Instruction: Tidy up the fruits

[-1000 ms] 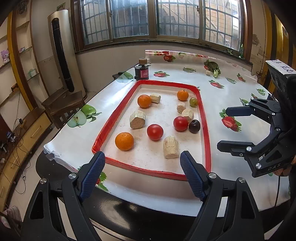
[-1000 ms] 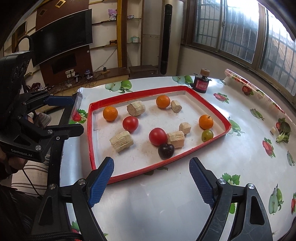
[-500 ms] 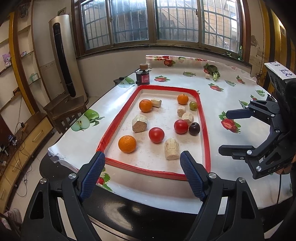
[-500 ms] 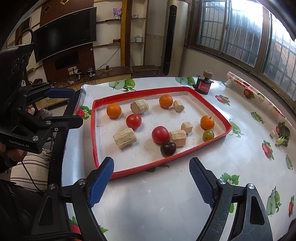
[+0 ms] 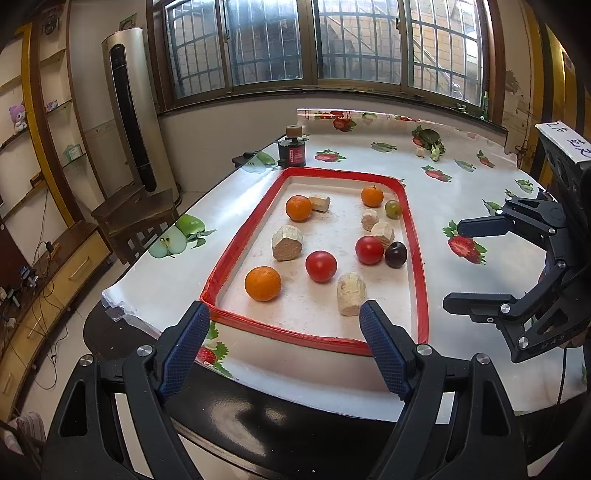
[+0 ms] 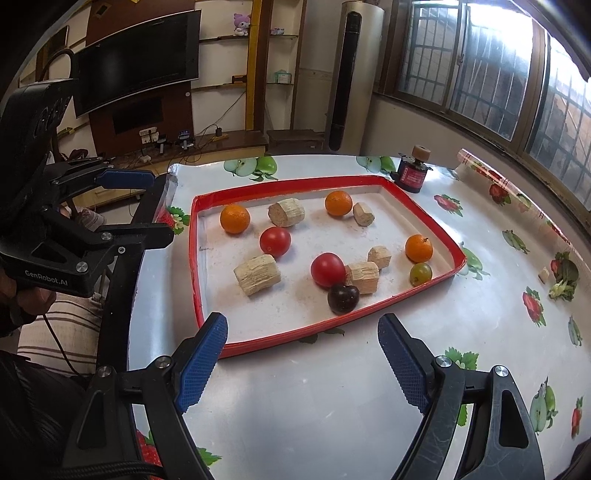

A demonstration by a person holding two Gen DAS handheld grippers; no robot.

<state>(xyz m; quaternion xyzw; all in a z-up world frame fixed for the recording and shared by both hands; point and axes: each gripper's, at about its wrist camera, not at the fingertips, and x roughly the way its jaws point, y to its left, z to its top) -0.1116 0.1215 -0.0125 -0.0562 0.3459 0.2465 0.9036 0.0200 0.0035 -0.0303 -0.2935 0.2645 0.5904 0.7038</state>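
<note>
Counter: covered with a glossy white cloth printed with strawberries, apples and pears; cloth edge crumpled at the near left corner, dark rim exposed below it.

Tray: red-rimmed, pale floor dusted with crumbs, lying flat on the counter, directly ahead of both tools.

Contents of tray (all loose, none stacked):
- Three oranges: nearest orange close to the left rim, second orange touching a small wood chunk, third orange at the far end.
- Two tomatoes: left tomato mid-tray, right tomato just beside a dark plum.
- Green grape-like fruit near the far right rim.
- Several pale wood chunks scattered among the fruit.

Small dark jar with red label and cork-coloured lid: upright on the counter, just beyond the far end of the tray.

Left tool: blue-padded fingers spread wide, nothing between them, held above the near counter edge, short of the tray rim.

Right tool: fingers likewise spread wide and empty, above bare cloth on the tray's right long side (seen from the left wrist view as a black frame at the right edge).

Room:
- Barred windows along the far wall, brick building outside.
- Tall column-shaped appliance standing in the corner.
- Wooden chair beside the counter.
- Wall shelving with a plush toy; dark television above a low cabinet with cables.
</note>
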